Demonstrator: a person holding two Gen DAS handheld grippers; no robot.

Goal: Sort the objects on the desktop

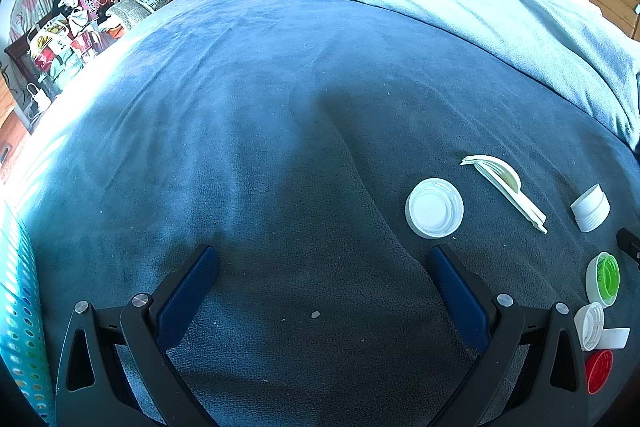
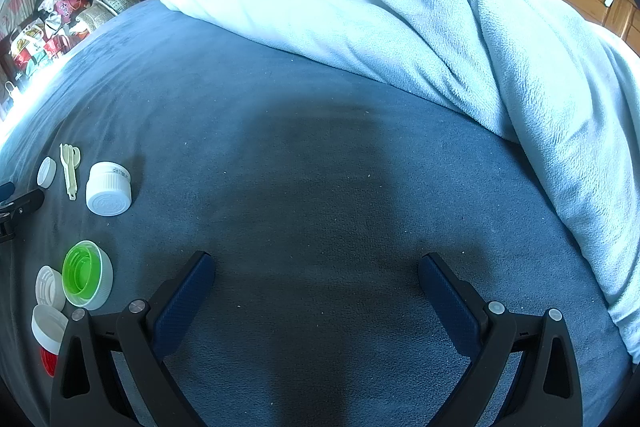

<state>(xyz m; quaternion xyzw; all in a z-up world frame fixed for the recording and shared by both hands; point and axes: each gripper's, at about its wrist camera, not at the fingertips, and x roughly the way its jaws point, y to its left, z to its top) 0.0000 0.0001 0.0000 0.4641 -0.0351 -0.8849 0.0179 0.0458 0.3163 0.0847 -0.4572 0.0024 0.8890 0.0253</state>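
— Caps lie loose on the blue bed sheet (image 1: 280, 107), between both rigs. Left tongs (image 1: 322, 263) and right tongs (image 2: 316, 267) gape, holding nothing.
— Risk?
— Soft bedding: the tipped green-lined cap (image 2: 86, 275) may roll; the folded plastic spoon (image 1: 506, 189) may slip from a pinch.

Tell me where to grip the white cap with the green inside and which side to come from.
Grip the green-lined cap across its outer white wall, one finger on each side. It rests on its side on the blue blanket, its opening turned toward the other caps, so come from above. The right gripper is nearest, jaws wide open. The ribbed white cap sits close by, so descend carefully.
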